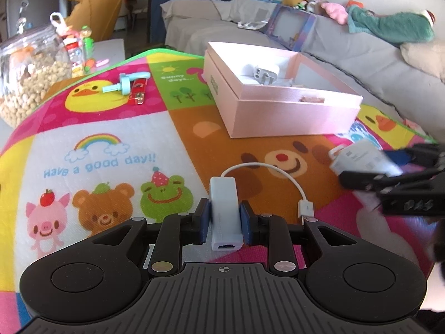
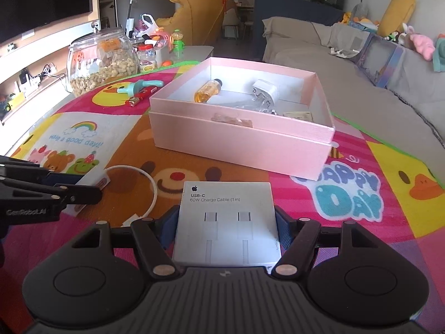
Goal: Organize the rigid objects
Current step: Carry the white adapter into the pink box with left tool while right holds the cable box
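Note:
My left gripper is shut on a white network adapter whose white cable loops ahead over the mat. My right gripper is shut on a flat white USB-C cable box; it also shows at the right of the left wrist view. The open pink box stands ahead on the mat and holds a small amber bottle, a white plug adapter and a small card. The left gripper appears at the left of the right wrist view.
A colourful cartoon mat covers the table. A teal tool and a red lighter lie at the far left. A glass jar of nuts and small bottles stand beyond. A grey sofa runs along the right.

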A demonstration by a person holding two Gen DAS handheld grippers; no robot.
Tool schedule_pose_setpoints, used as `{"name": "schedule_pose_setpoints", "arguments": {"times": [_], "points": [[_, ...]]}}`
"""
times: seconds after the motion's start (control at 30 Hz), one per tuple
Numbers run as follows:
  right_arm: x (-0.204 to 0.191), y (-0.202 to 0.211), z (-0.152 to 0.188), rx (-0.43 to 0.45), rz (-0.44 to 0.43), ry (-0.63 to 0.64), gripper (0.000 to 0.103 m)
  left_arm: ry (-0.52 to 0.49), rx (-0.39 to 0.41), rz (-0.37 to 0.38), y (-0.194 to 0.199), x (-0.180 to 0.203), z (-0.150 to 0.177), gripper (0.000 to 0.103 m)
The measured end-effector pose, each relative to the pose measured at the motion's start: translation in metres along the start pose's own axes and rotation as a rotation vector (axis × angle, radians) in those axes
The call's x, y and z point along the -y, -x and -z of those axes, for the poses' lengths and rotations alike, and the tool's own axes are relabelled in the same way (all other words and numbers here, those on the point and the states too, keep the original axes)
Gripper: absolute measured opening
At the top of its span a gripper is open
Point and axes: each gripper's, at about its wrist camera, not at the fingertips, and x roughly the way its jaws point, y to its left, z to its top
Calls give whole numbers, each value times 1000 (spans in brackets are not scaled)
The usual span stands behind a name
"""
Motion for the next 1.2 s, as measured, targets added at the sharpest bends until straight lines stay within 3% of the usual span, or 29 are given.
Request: {"name": "schedule_pose_setpoints", "arguments": {"times": [0.17,0.27,0.4,0.5,0.7,0.8,0.9,1.03,1.13,1.2], "points": [[19,35,5,71,45,-26,69,-109,-24,102,17,12,15,25],[29,49,7,104,84,-47,69,-225,-55,137,29,24,24,25],[38,58,12,126,98,-67,69,-264,-61,164,46,26,13,25],[40,61,16,141,90,-72,69,-290,38,131,67,28,-16,25],[43,62,19,170,69,-99,69,-409,328,72,110,52,-100,25],[44,61,21,173,65,-115,69,-441,458,30,113,69,-143,25],[45,60,22,170,67,-119,69,-375,524,36,98,76,-183,25],[49,62,24,168,87,-122,69,-149,470,149,64,57,-219,26],[54,62,26,163,97,-131,69,-24,416,213,47,34,-211,26],[56,58,26,146,104,-140,69,1,377,205,41,21,-195,26]]}}
